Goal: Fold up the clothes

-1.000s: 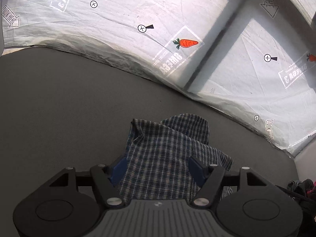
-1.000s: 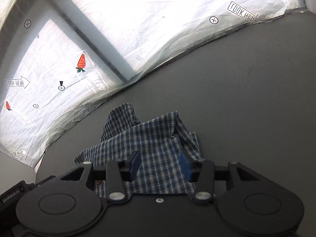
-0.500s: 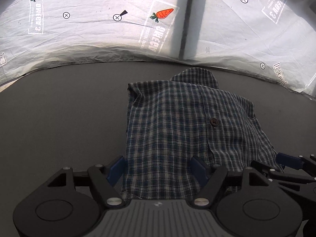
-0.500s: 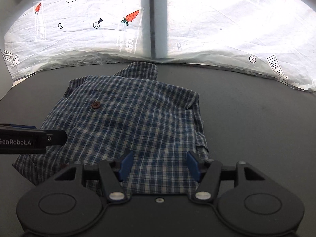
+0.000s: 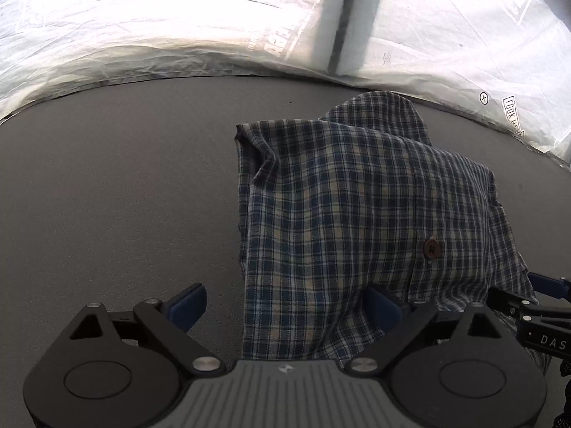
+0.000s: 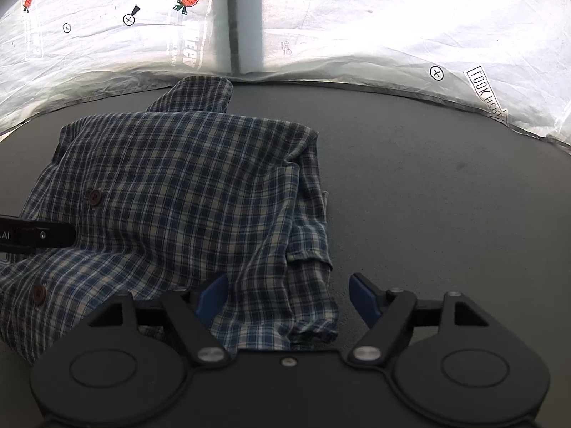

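A blue-and-cream plaid shirt lies folded in a bundle on the dark grey table, its collar end toward the white plastic sheeting at the far edge (the sheeting carries printed carrots and small cross marks). Two brown buttons show along the placket.

The left gripper hovers low over the shirt's near left corner, its jaws opening and already spread wide. One blue pad stands over bare table, the other over cloth, and neither presses the fabric.

The right gripper sits at the near right corner, jaws also opening. The shirt's hem lies between the blue pads, but the right-hand pad stands clear of it over the table, so the cloth lies loose.
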Available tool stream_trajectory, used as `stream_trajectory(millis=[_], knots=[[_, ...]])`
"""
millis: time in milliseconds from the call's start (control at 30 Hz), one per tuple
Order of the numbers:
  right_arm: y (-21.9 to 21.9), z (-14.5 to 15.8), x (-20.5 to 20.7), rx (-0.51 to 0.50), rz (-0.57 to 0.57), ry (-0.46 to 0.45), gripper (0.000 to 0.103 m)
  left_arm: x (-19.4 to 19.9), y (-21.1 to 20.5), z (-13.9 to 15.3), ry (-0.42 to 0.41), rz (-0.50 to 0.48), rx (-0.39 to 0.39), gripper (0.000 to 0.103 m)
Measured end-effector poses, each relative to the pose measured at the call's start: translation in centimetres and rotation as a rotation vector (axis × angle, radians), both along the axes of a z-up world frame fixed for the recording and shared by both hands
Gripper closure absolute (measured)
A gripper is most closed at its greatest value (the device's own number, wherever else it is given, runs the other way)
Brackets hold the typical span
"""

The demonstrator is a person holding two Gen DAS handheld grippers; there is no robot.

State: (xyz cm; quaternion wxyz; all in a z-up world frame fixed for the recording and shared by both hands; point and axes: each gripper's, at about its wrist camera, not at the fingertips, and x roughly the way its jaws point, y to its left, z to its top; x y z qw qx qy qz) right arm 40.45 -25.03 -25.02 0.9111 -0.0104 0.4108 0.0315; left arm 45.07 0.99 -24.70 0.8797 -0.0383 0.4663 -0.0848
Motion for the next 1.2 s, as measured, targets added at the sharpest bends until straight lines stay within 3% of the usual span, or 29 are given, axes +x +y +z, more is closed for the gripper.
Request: stream_trajectory(millis=[367,533,600,667,700,800,867,900,967,1200], knots=[[-1.7,-0.6,5.3,0.174,0.048,0.042,0.022,5.5,1.9,-1.2,0.07,-0.193,-0.184,0.005],[-2.5,-0.5,6.8,0.292,0.019,0.055,0.023,7.0,2.5,-1.7,0.068,-0.1,-0.324,0.004],[-2.6,-0.4,7.2,0.334,0.004,0.062,0.027,7.2,2.2,-1.7,0.065,-0.09,-0.34,0.006],[-2.4,-0.3,7.9,0.368,-0.001,0.069,0.035,7.1,1.6,-1.7,0.063,-0.1,-0.347,0.025],[-2.2,-0.2,8.1,0.374,-0.002,0.072,0.036,7.0,1.4,-1.8,0.069,-0.092,-0.36,0.042],[-1.4,-0.1,8.1,0.374,0.002,0.08,0.046,6.7,1.0,-2.1,0.081,-0.062,-0.403,0.058],[-1.2,0.1,8.0,0.393,0.0,0.085,0.072,5.8,1.1,-1.6,0.063,-0.032,-0.406,0.071],[-1.2,0.3,7.7,0.395,-0.007,0.077,0.078,5.3,1.0,-1.1,0.048,-0.02,-0.407,0.078],[-1.1,1.0,6.8,0.379,-0.023,0.036,0.089,4.1,0.8,0.0,0.016,-0.001,-0.41,0.082],[-0.2,6.6,1.1,0.3,-0.029,-0.143,0.093,-2.1,-0.6,6.2,-0.154,-0.059,-0.389,0.085]])
